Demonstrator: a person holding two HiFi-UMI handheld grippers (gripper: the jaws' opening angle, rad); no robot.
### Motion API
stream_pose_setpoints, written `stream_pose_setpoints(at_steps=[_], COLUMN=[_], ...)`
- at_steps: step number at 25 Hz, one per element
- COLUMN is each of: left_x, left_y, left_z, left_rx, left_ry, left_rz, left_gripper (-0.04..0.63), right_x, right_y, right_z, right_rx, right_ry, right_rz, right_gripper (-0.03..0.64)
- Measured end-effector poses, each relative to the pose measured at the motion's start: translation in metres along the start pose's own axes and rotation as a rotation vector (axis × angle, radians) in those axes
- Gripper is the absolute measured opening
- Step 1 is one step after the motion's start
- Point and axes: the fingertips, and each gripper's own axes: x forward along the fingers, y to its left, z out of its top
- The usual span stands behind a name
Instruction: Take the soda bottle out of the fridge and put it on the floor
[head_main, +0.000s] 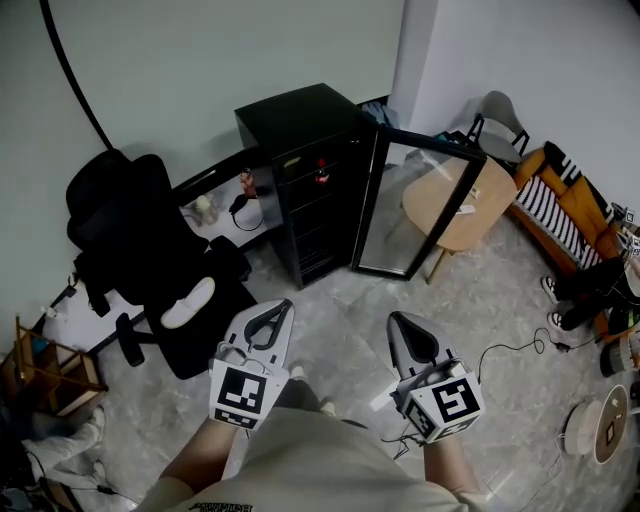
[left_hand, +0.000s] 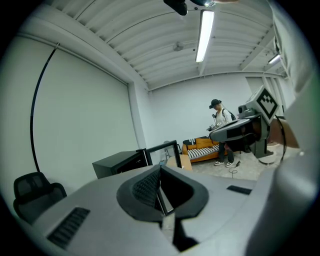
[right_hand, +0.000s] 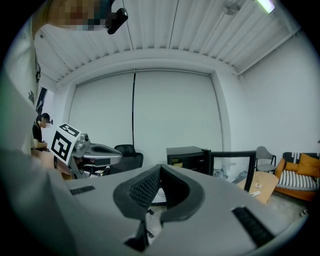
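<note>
step: approach | left gripper (head_main: 272, 312), right gripper (head_main: 407, 325): jaws pressed together, empty | soda bottle (head_main: 322, 173): we read it as the red spot inside the fridge (head_main: 295, 120), well ahead of both jaws, door (head_main: 400, 210) open | we should spread the jaws before reaching in.

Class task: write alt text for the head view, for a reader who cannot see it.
Seen from above, a person holds the left gripper and right gripper, both shut and empty, pointed toward a black fridge whose glass door stands open. A black office chair sits left of it, a round wooden table right.
</note>
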Motion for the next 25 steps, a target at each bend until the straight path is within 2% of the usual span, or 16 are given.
stream_pose_setpoints(at_steps=[11,25], left_x=[0.024,0.111], left_y=[0.011,0.066], left_z=[-0.011,-0.014], left_rx=[-0.021,-0.039], left_ry=[0.004,0.012], left_rz=[0.016,0.001], left_gripper=[0.006,0.006], right_x=[0.03,0.12], right_y=[-0.015,-0.066], right_z=[-0.012,-0.007], right_rx=[-0.018,-0.031], right_ry=[0.035,0.081], right_rz=[0.022,0.019], right_gripper=[-0.003,-0.003])
